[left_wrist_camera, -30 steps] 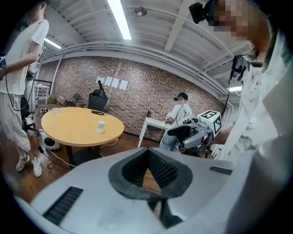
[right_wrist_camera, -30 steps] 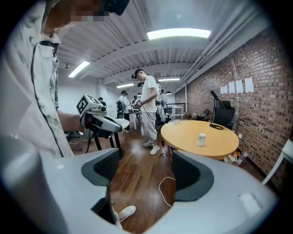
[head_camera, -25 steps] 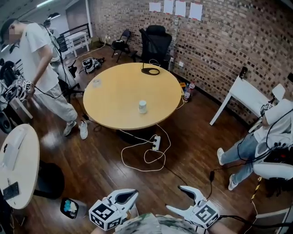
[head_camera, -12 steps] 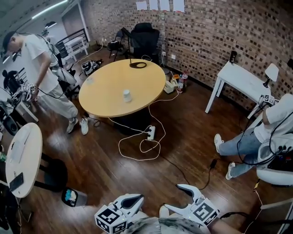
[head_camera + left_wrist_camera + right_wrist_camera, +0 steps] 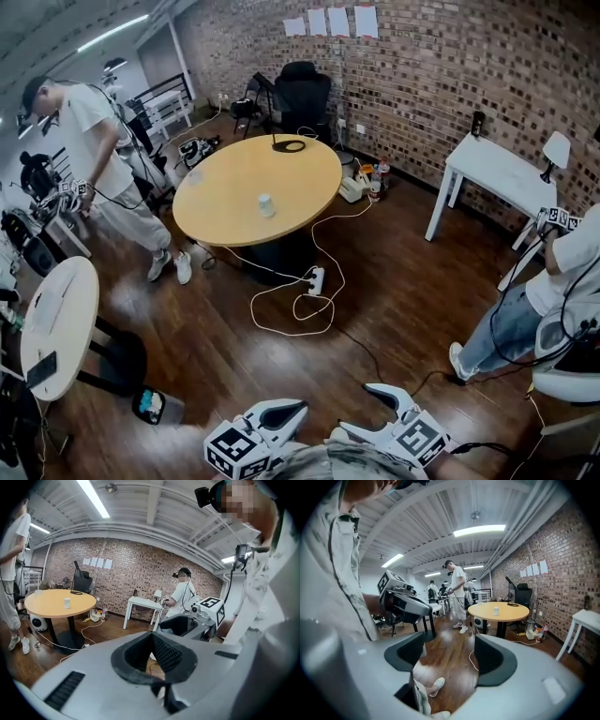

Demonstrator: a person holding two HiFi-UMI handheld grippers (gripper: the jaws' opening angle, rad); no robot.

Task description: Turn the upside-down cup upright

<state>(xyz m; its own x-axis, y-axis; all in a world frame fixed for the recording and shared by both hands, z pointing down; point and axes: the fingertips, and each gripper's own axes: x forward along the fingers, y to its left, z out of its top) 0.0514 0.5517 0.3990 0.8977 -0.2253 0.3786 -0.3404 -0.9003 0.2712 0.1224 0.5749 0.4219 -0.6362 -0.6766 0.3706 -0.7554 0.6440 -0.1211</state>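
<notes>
The small white cup (image 5: 266, 204) stands near the middle of the round wooden table (image 5: 225, 183), far across the room; from here I cannot tell which way up it is. It also shows as a speck in the left gripper view (image 5: 67, 603) and in the right gripper view (image 5: 496, 611). Both grippers hover low at the bottom of the head view, far from the table. My left gripper (image 5: 298, 409) has its fingertips together and holds nothing. My right gripper (image 5: 366, 411) has a gap between its pads, its jaws are closing, and only floor shows between them.
A white power strip (image 5: 316, 280) with looped cable lies on the wooden floor between me and the table. A person (image 5: 103, 159) stands left of the table, another sits at the right (image 5: 562, 281). Also around: a white side table (image 5: 492, 169), a black office chair (image 5: 302, 94), a pale round table (image 5: 56, 319).
The whole view has shifted as I moved across the room: the table and cup now sit further left and higher. Both grippers stay at the bottom edge.
</notes>
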